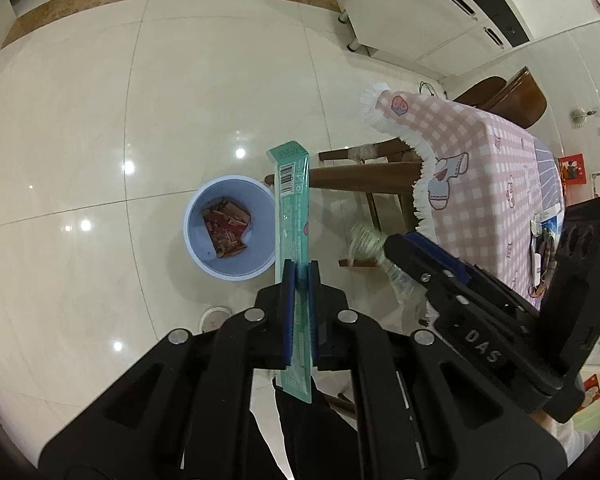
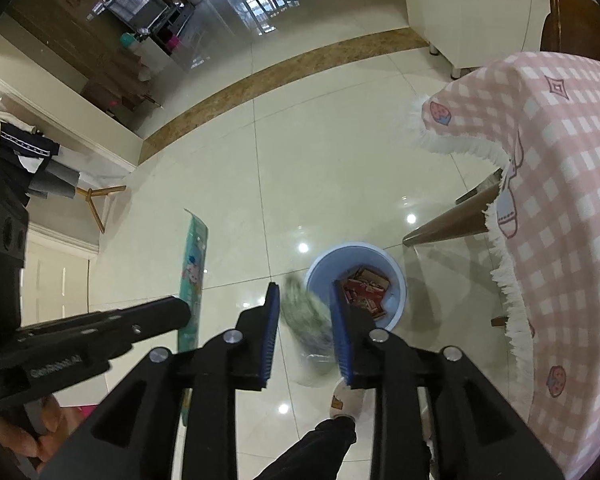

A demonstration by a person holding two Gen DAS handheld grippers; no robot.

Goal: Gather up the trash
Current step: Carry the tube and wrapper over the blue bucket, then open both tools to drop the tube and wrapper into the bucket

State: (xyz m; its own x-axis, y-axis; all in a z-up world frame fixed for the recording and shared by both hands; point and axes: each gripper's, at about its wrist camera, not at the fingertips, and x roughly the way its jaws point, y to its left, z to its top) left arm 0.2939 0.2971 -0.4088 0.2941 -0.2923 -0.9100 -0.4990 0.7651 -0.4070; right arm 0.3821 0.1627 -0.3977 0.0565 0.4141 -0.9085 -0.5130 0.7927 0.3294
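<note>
The left gripper [image 1: 300, 276] is clamped on a long teal wrapper [image 1: 292, 216], which stands up ahead of its blue pads and trails back under them. The right gripper [image 2: 306, 312] has its jaws parted; a crumpled clear plastic bottle [image 2: 306, 316], blurred, sits in the gap, and whether the pads touch it cannot be told. Beyond both tools, on the glossy tiled floor [image 1: 100, 120], stands a pale blue bin [image 1: 230, 228] holding red-and-brown packaging [image 1: 226, 226]. To the right, a pink checked tablecloth [image 2: 560, 200] with white fringe overhangs wooden table legs [image 1: 364, 176]. Both grippers point steeply downward, side by side.
</note>
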